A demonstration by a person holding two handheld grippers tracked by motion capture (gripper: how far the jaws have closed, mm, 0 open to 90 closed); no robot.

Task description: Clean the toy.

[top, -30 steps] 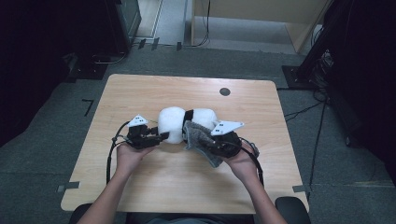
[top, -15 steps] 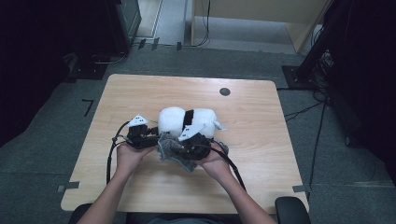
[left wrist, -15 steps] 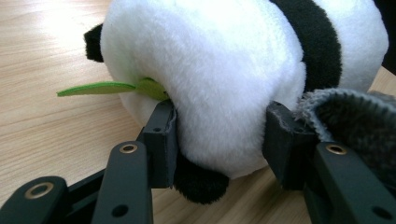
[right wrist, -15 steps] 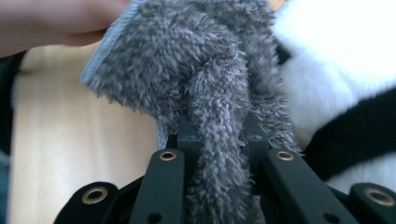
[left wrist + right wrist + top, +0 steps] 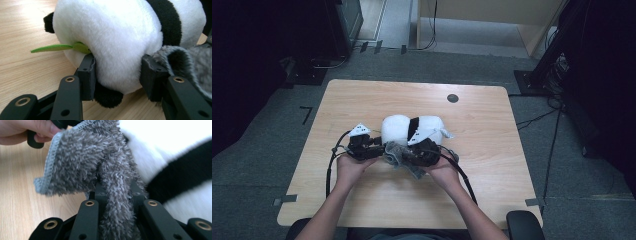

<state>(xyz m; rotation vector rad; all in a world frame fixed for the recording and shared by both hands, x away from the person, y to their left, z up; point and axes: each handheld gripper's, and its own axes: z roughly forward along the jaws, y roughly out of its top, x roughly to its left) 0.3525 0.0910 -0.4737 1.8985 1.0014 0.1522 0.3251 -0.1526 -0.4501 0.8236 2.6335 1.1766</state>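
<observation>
Gripping the panda (image 5: 110,42) mid-table, the left gripper (image 5: 117,72) has its fingers pressed into the plush, while the right gripper (image 5: 117,195) pinches a grey cloth (image 5: 82,162) just beside it.

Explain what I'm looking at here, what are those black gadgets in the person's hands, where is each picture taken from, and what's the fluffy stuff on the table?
A person sits at a wooden table and holds a hand-operated gripper in each hand; there is no robot arm. The high view looks down from above. The other two pictures come from small cameras riding on each gripper, looking along its black jaws. The left gripper is clamped on a plush panda, which has a green felt leaf at its side. The right gripper pinches a fuzzy grey cloth, held up against the panda's near side.
</observation>
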